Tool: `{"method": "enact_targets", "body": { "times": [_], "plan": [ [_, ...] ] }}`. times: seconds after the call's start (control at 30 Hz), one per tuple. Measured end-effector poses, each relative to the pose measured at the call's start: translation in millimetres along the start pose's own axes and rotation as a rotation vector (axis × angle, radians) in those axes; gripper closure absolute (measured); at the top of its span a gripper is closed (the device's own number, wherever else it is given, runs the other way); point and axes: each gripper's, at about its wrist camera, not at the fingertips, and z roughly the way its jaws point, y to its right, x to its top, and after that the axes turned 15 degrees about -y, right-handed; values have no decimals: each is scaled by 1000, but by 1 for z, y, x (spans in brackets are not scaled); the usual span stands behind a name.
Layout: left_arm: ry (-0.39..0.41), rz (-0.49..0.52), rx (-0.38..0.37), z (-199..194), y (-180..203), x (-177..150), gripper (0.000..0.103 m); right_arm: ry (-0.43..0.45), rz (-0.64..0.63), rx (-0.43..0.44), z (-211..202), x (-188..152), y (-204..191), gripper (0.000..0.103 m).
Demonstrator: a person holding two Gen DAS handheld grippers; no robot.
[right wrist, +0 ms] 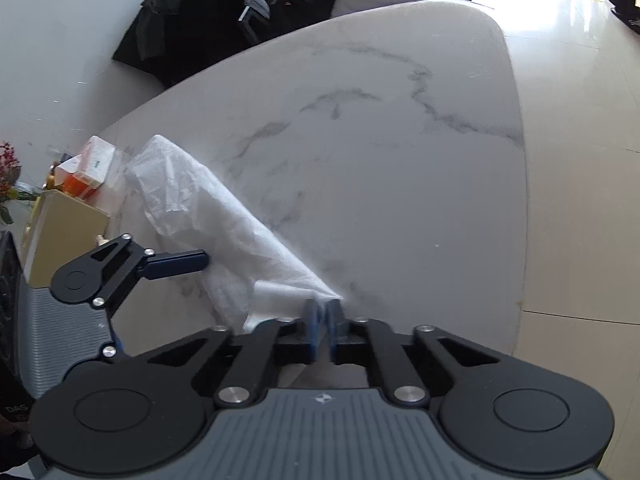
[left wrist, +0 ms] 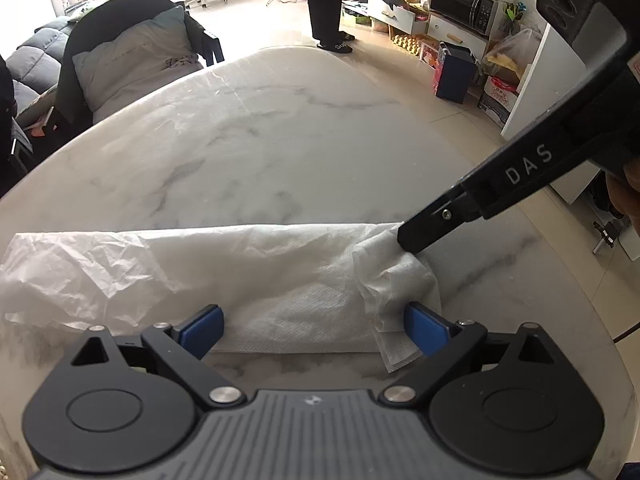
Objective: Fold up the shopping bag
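Observation:
A white, crinkled shopping bag [left wrist: 240,272] lies on the marble table [left wrist: 260,152], folded into a long strip running left to right. My left gripper [left wrist: 316,330] stands open at the strip's near edge, with its blue pads on either side of the bag's right half and not pressing it. My right gripper [left wrist: 412,240] comes in from the upper right, shut on the bag's right end, where the material is bunched. In the right wrist view the right gripper [right wrist: 324,312] pinches a corner of the bag [right wrist: 224,216], and one of the left gripper's fingers [right wrist: 180,261] rests at the bag's side.
A chair with a grey cushion [left wrist: 136,60] stands at the table's far left. A person [left wrist: 332,4] bends over drawers at the back, beside a microwave [left wrist: 464,4]. An orange-and-white packet [right wrist: 86,172] and a gold box [right wrist: 66,232] sit by the bag's far end. The table edge [right wrist: 520,200] is close on the right.

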Motion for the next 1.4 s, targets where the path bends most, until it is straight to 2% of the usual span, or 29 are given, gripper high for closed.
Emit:
{"method": "enact_targets", "body": {
  "times": [0.07, 0.13, 0.17, 0.2, 0.27, 0.33, 0.4, 0.5, 0.57, 0.63, 0.67, 0.7, 0.73, 0.87, 0.93, 1.0, 1.07, 1.13, 1.23, 1.4],
  "plan": [
    [-2, 2, 0, -1, -1, -1, 6, -5, -9, -32, 1, 1, -5, 102],
    [-7, 4, -7, -1, -3, -2, 6, -6, -35, -52, 1, 2, -10, 98],
    [-9, 8, -9, -1, -4, -2, 6, 11, -79, -53, -2, 2, -14, 88],
    [-10, 12, -10, -1, -5, -2, 6, 33, -117, -50, -6, 1, -16, 63],
    [-9, 27, -10, 0, -5, -3, 6, 61, -197, -58, -11, 1, -21, 32],
    [-10, 38, -11, 0, -5, -3, 6, 58, -337, -123, -10, 3, -31, 34],
    [-13, 47, -12, 0, -5, -2, 6, 25, -498, -164, -7, 3, -41, 49],
    [-19, 63, -11, 1, -5, -1, 6, -24, -696, -166, 0, 2, -54, 63],
    [-21, 76, -12, 1, -5, 0, 6, -26, -808, -226, 5, 0, -63, 63],
    [-25, 82, -15, 1, -5, 1, 6, -54, -868, -239, 9, 0, -67, 63],
    [-26, 87, -15, 1, -5, 1, 6, -87, -888, -231, 14, 2, -69, 67],
    [-27, 91, -14, 1, -4, 1, 6, -106, -896, -245, 16, 3, -69, 87],
    [-28, 92, -13, 1, -4, 2, 6, -124, -902, -260, 18, 5, -70, 91],
    [-31, 87, -14, 2, -5, 3, 6, -127, -742, -220, 16, 9, -59, 97],
    [-34, 87, -14, 2, -5, 3, 6, -115, -623, -186, 15, 12, -50, 97],
    [-42, 89, -4, 2, -6, 5, 6, -120, -441, -126, 13, 20, -38, 97],
    [-51, 93, 22, 0, -4, 6, 6, -137, -311, -90, 12, 26, -32, 97],
    [-25, 114, 63, -8, 0, 4, 7, -164, -256, -89, 13, 32, -32, 98],
    [73, 200, 110, -26, 15, -6, 7, -207, -195, -86, 14, 40, -33, 98],
    [204, 455, 224, -40, 62, -29, 7, -301, -69, -56, 17, 58, -27, 97]
  ]
}}
